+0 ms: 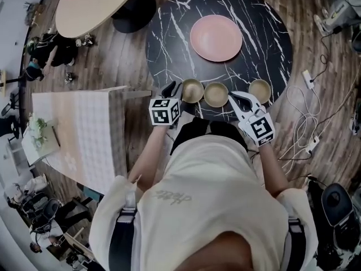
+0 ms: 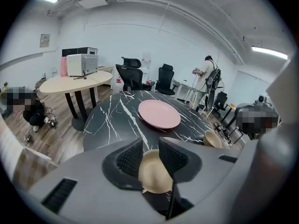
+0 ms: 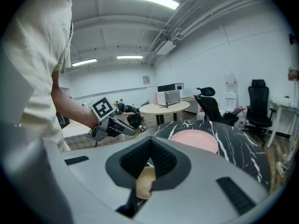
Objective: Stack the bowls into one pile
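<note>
Three tan round bowls stand apart in a row at the near edge of the black marbled round bench (image 1: pixel 186 33): left bowl (image 1: pixel 192 90), middle bowl (image 1: pixel 216 94) and right bowl (image 1: pixel 260 91). My left fingers (image 2: pixel 130 157) stand narrowly apart over the left bowl; my right fingers (image 3: pixel 136 160) are pressed together on nothing. Recommended: straddle the rim, close firmly, lift level, lower centred into the neighbour. The finger housings mask most of each bowl, so rim contact cannot be confirmed.
</note>
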A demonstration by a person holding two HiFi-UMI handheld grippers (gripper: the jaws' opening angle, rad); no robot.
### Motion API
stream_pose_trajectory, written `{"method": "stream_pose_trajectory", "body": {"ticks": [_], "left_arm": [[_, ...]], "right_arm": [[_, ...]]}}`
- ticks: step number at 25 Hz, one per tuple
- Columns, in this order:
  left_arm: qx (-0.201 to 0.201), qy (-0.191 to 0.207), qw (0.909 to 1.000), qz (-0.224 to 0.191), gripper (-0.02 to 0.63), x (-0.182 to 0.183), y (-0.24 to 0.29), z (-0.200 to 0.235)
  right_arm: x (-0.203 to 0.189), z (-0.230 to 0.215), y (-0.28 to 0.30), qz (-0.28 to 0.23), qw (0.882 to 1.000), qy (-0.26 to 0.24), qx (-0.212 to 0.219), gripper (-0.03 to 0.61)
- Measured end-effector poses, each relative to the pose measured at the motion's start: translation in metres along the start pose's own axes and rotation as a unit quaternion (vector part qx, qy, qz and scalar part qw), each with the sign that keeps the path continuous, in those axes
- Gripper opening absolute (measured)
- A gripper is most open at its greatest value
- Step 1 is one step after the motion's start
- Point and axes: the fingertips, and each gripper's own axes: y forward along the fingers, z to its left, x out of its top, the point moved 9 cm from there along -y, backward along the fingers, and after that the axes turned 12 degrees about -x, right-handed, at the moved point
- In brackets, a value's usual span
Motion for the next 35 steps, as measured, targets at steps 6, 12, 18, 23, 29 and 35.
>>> {"method": "stream_pose_trajectory", "body": {"ticks": [6, 12, 18, 23, 29, 35], "left_arm": [[-0.023, -0.002, 0.9994, 0.027, 0.118, -0.02, 0.015, 0.022], [-0.035, 0.004, 0.9973, 0.064, 0.118, -0.041, 0.035, 0.04], [-0.061, 0.0, 0.9935, 0.095, 0.118, -0.054, 0.048, 0.054], [-0.081, 0.001, 0.9905, 0.111, 0.118, -0.058, 0.056, 0.055], [-0.088, -0.007, 0.9891, 0.118, 0.114, -0.06, 0.063, 0.059], [-0.089, -0.004, 0.9887, 0.12, 0.037, -0.062, 0.065, 0.06]], "right_arm": [[-0.011, 0.026, 0.007, 0.027, 0.999, 0.009, -0.014, 0.006], [-0.013, 0.045, 0.014, 0.035, 0.999, 0.009, -0.028, 0.006], [-0.012, 0.057, 0.013, 0.05, 0.998, 0.002, -0.048, 0.006], [-0.016, 0.062, 0.005, 0.067, 0.995, 0.01, -0.074, 0.006], [-0.015, 0.067, 0.004, 0.074, 0.993, 0.011, -0.087, 0.006], [-0.012, 0.072, 0.008, 0.082, 0.993, 0.001, -0.087, 0.006]]}}
